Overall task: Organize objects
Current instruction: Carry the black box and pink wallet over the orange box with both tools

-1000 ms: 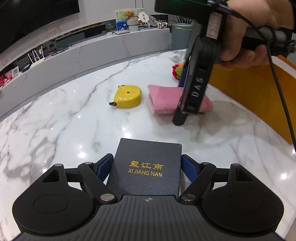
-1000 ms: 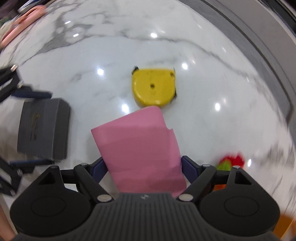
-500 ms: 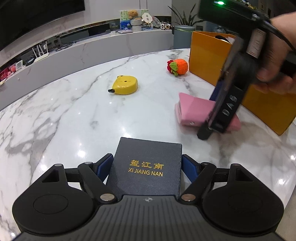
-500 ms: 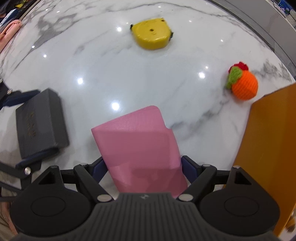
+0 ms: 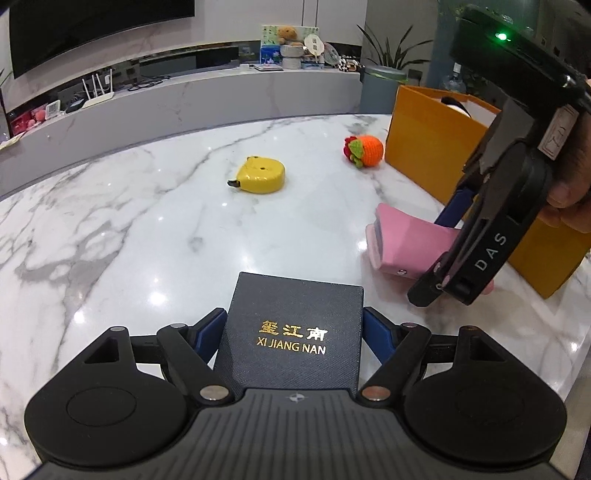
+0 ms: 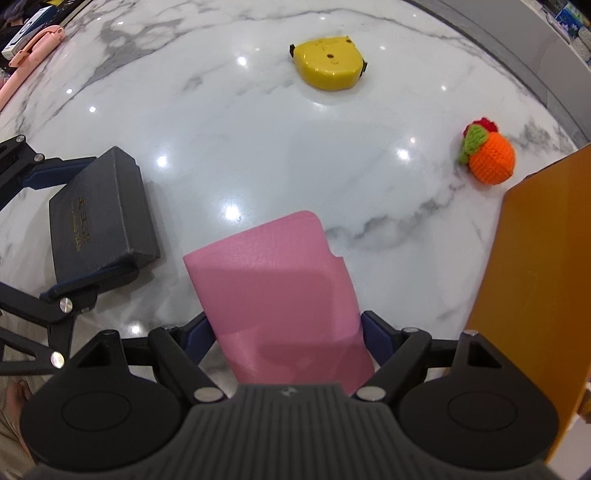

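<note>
Left wrist: white marble table (image 5: pixel 140 229), TV wall behind; L claw (image 5: pixel 294 328) grips navy box (image 5: pixel 291 332), R claw (image 6: pixel 288 332) pink case (image 6: pixel 280 295).

A glossy white marble worktop (image 5: pixel 147 229) mirrors ceiling lights; beyond it curves a grey counter (image 5: pixel 207 99), with a dark screen (image 5: pixel 92 33) on the wall.
</note>
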Demonstrator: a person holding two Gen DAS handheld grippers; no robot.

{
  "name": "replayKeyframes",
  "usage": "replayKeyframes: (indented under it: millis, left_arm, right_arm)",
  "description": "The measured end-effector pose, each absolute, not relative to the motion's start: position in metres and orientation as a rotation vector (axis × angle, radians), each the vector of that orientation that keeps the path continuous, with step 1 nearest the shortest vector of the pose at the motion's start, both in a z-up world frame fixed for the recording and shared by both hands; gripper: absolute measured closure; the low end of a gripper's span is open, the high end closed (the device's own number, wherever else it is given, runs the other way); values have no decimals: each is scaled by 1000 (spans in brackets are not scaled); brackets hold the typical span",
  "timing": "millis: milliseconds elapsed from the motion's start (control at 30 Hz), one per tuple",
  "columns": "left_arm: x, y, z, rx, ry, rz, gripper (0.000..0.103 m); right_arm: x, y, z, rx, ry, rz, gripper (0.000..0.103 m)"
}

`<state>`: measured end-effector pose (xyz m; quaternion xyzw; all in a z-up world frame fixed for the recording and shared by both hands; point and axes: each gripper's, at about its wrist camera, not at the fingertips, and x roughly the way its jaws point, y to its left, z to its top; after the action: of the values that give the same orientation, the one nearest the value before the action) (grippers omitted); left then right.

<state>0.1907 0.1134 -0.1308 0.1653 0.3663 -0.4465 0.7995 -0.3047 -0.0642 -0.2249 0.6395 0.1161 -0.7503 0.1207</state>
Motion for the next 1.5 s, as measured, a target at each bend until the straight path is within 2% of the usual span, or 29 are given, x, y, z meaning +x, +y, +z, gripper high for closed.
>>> replayKeyframes:
  millis: [667, 1067, 1300, 1500]
  left_arm:
    - [153, 96, -59, 397, 672, -960, 12]
    - [126, 63, -19, 383, 578, -1016, 12]
    - [105, 12, -1, 412, 514, -1098, 12]
    - [79, -32, -4, 493, 490, -1165, 12]
  right_arm:
    - [-266, -29, -124, 1658, 303, -2352, 20]
    - [-218, 34, -59, 1575, 263, -2507, 20]
    - [-196, 89, -45, 1563, 159, -2612, 20]
    - [-182, 135, -55, 1588, 79, -2653, 20]
